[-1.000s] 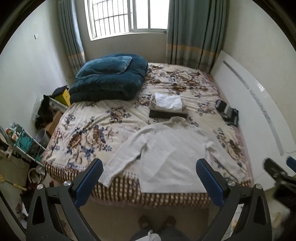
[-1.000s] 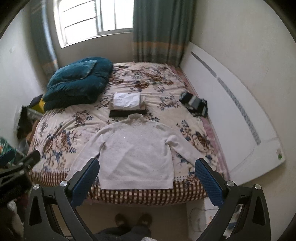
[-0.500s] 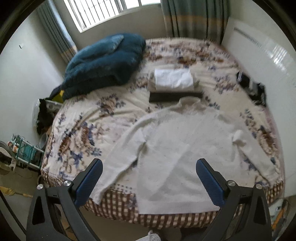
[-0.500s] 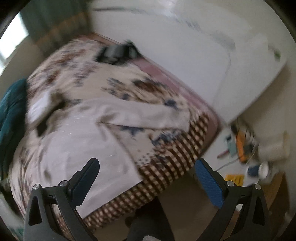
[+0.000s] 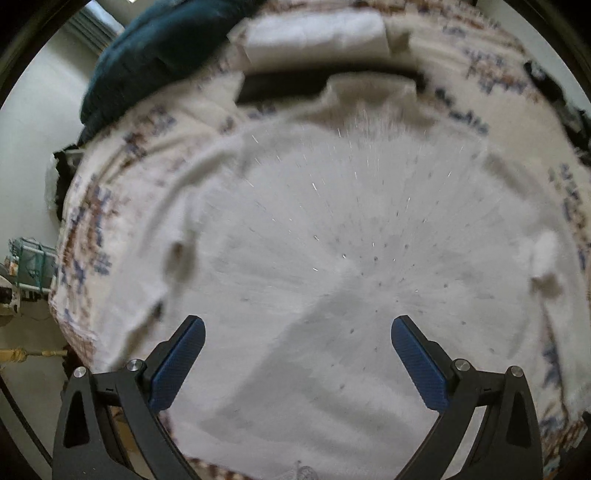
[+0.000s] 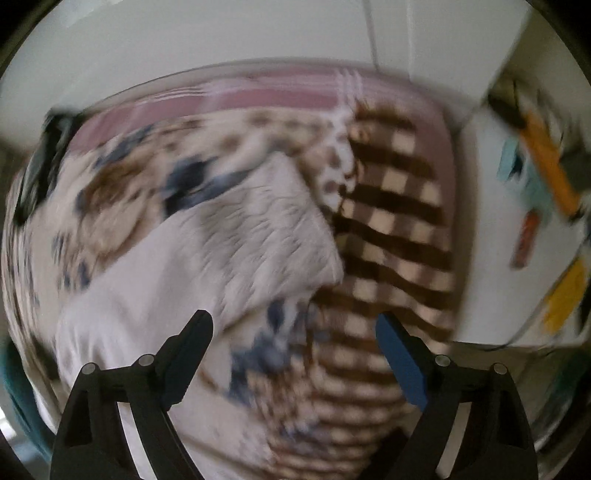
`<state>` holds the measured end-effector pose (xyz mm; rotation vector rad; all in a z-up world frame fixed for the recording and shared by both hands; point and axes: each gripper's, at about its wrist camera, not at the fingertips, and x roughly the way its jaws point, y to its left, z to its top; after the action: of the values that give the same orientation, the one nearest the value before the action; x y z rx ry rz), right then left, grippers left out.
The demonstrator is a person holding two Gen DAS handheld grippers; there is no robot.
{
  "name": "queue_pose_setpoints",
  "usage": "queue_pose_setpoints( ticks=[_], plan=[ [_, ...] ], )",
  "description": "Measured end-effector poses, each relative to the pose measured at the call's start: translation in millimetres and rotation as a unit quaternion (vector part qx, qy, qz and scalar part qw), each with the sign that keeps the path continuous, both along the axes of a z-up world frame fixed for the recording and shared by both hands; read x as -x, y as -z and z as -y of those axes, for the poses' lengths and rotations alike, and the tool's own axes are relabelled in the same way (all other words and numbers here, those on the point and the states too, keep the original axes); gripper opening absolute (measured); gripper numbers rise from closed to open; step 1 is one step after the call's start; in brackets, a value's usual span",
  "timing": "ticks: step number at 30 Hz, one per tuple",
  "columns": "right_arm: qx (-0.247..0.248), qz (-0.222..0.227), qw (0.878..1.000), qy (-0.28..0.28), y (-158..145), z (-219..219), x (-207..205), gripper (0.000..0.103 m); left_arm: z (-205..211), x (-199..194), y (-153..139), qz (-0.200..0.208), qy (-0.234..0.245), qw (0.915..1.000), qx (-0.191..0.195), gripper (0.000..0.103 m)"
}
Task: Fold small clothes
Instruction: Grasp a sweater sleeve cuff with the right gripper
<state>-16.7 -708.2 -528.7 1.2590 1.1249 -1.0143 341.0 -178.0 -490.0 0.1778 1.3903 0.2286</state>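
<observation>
A white long-sleeved sweater [image 5: 332, 229] lies spread flat on the floral bedspread [image 5: 99, 221], collar away from me. My left gripper [image 5: 297, 332] is open and empty, close above the sweater's lower body. My right gripper [image 6: 293, 328] is open and empty, close above the cuff of the sweater's right sleeve [image 6: 273, 225] near the bed's corner. Both views are motion-blurred.
A folded white garment [image 5: 314, 33] on a dark one [image 5: 280, 88] lies beyond the collar. A dark teal duvet [image 5: 155, 55] sits at the far left. A white board [image 6: 221, 44] runs along the bed's right side. Clutter [image 6: 546, 166] lies on the floor by the corner.
Both grippers have dropped fast towards the bed. The left has closed in on the sweater's body. The right has swung right and down to the sleeve cuff at the bed's corner.
</observation>
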Motion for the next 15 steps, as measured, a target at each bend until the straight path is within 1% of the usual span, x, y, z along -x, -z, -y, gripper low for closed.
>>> queue_pose_setpoints(
  ticks=[1,2,3,4,6,8,9,10,12,15],
  plan=[
    [-0.011,0.01,1.0,0.021,15.0,4.9,2.8,0.091,2.3,-3.8,15.7,-0.009,-0.001,1.0,-0.001,0.103],
    [-0.019,0.019,0.999,0.041,27.6,9.0,5.1,0.089,3.0,-6.7,25.7,-0.014,0.0,0.9999,-0.001,0.103],
    [-0.027,0.04,0.997,0.067,40.9,12.9,7.1,0.087,4.0,-9.0,34.7,-0.019,0.001,0.9998,-0.002,0.103],
    [-0.03,0.051,0.995,0.084,47.5,14.8,8.3,0.081,4.8,-11.8,41.6,-0.021,0.002,0.9998,-0.003,0.103],
    [-0.01,0.07,0.991,0.112,51.5,17.7,8.4,0.071,4.7,-18.3,53.8,-0.019,0.006,0.9998,-0.001,0.103],
    [0.022,0.068,0.99,0.118,47.9,19.2,2.5,0.031,0.4,-22.5,61.8,-0.015,0.007,0.9999,0.001,0.103],
    [0.038,0.063,0.991,0.113,45.6,20.0,-2.8,0.02,-2.1,-24.7,64.1,-0.013,0.006,0.9999,0.002,0.103],
    [0.051,0.053,0.992,0.103,42.6,19.9,-10.0,0.011,-5.2,-26.8,66.3,-0.012,0.005,0.9999,0.002,0.103],
    [0.08,0.037,0.993,0.08,29.0,17.5,-28.1,0.011,-17.9,-30.6,65.9,-0.007,-0.006,0.9999,0.005,0.103],
    [0.125,0.031,0.991,0.016,-9.4,2.8,-69.0,0.01,-45.8,-34.2,58.6,0.009,-0.027,0.9996,0.008,0.103]
  ],
)
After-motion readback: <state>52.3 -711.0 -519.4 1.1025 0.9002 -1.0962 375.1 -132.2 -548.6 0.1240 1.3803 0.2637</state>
